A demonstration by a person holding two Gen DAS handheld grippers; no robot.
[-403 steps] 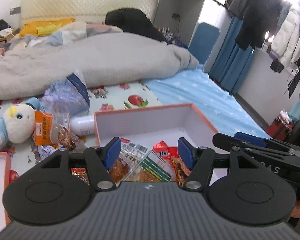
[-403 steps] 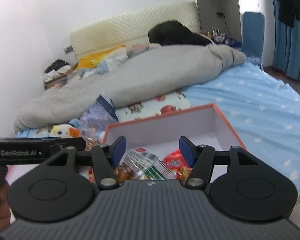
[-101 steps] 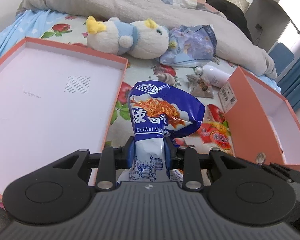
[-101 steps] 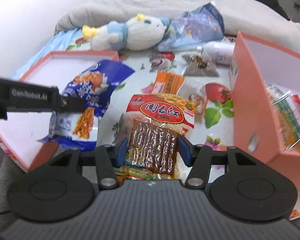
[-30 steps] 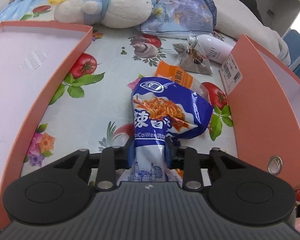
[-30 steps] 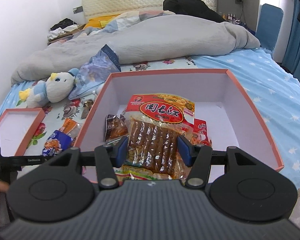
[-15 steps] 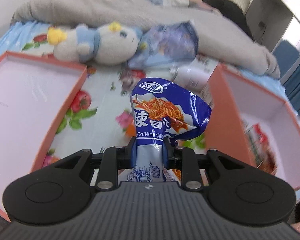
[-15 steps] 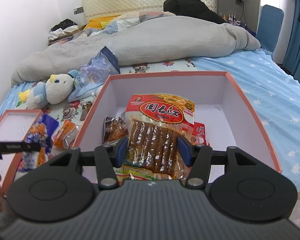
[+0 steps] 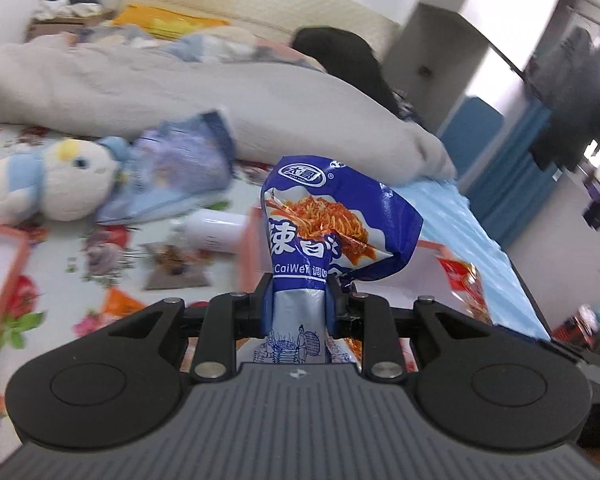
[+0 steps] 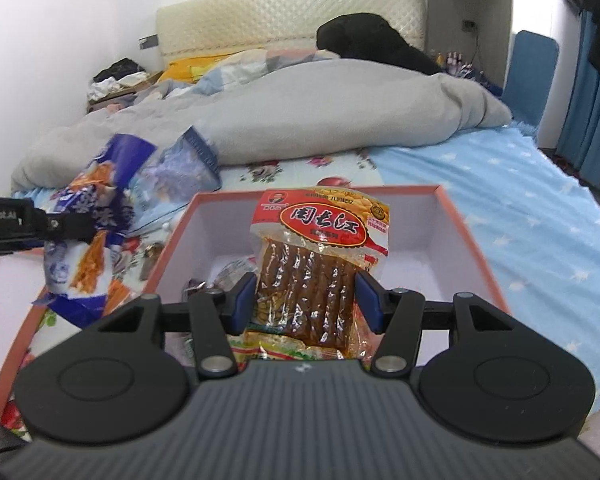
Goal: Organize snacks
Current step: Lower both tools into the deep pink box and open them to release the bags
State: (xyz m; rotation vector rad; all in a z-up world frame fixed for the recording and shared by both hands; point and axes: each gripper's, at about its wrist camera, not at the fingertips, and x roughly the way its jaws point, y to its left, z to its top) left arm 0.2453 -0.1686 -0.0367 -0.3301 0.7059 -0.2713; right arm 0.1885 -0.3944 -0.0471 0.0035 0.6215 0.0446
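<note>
The left gripper (image 9: pixel 298 306), nearly closed, pinches a blue snack bag (image 9: pixel 332 226) mid-frame; the right gripper (image 10: pixel 305 300), half open, clamps a red snack pack (image 10: pixel 320 256) over the orange box (image 10: pixel 476 240).

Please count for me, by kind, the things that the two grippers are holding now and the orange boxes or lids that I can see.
Snack packets held: 2, the blue noodle-print packet in the left gripper and the red-labelled clear packet of brown sticks in the right gripper.
Orange-rimmed cardboard box: 1.
Orange-rimmed flat lid: 1.
Total: 4.
</note>
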